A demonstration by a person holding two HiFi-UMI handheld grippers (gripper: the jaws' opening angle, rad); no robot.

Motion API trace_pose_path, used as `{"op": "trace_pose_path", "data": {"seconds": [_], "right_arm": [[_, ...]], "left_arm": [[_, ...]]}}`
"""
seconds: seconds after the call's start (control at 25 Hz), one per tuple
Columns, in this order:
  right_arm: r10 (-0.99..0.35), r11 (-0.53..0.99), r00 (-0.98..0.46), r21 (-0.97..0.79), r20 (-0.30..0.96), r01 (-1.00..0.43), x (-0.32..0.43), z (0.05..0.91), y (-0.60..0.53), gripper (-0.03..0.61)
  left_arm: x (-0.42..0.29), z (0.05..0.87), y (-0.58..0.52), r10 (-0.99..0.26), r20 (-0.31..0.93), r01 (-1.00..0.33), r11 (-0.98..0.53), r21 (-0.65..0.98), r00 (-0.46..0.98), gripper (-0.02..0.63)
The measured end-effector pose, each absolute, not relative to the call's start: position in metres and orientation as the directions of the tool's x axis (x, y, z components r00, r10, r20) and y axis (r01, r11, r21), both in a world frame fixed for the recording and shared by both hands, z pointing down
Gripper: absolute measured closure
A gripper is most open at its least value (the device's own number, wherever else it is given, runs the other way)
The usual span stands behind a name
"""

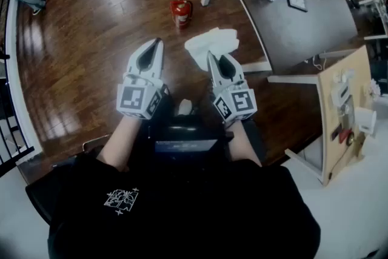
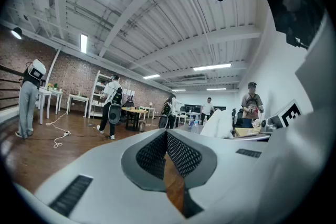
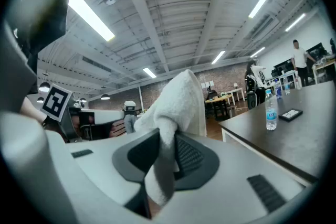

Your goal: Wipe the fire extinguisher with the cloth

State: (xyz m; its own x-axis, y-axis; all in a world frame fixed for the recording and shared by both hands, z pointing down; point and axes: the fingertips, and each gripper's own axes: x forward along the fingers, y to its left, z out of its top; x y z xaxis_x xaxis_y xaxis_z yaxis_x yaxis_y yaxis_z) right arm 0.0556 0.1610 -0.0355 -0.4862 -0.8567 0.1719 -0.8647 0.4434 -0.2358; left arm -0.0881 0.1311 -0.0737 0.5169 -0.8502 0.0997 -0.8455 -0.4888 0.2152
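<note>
The right gripper (image 3: pixel 164 140) is clenched on a white terry cloth (image 3: pixel 176 102). The left gripper (image 2: pixel 166 136) has its jaws pressed together with nothing between them. The red cylindrical fire extinguisher (image 1: pixel 180 13) stands on the brown wooden floor (image 1: pixel 97 27), ahead of both grippers and apart from them. Wiping is not yet under way. Bring the loose cloth end against the cylinder wall and stroke lightly; the empty gripper can probably steady the top against tipping. The dark table on white legs (image 1: pixel 285 21), near the extinguisher's right, may restrict approach from that side.
</note>
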Motion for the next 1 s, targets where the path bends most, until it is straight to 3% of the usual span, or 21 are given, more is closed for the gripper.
{"op": "trace_pose_path", "data": {"seconds": [0.32, 0.48, 0.76, 1.0], "right_arm": [[-0.843, 0.471, -0.504, -0.196, 0.189, -0.86, 0.062, 0.051, 0.012, 0.489], [-0.827, 0.497, -0.53, -0.196, 0.189, -0.845, 0.065, 0.183, -0.081, 0.491], [-0.803, 0.518, -0.544, -0.166, 0.243, -0.839, 0.067, 0.475, -0.223, 0.494], [-0.831, 0.501, -0.518, -0.13, 0.205, -0.856, 0.072, 0.577, -0.296, 0.494]], "left_arm": [[-0.098, 0.0, 0.018, -0.841, 0.124, -0.842, -0.496, 0.213, 0.527, 0.614], [-0.097, 0.086, -0.053, -0.833, 0.06, -0.824, -0.53, 0.197, 0.55, 0.614], [-0.118, 0.31, -0.152, -0.836, 0.0, -0.828, -0.544, 0.136, 0.549, 0.614], [-0.137, 0.429, -0.179, -0.846, -0.013, -0.837, -0.53, 0.133, 0.533, 0.614]]}}
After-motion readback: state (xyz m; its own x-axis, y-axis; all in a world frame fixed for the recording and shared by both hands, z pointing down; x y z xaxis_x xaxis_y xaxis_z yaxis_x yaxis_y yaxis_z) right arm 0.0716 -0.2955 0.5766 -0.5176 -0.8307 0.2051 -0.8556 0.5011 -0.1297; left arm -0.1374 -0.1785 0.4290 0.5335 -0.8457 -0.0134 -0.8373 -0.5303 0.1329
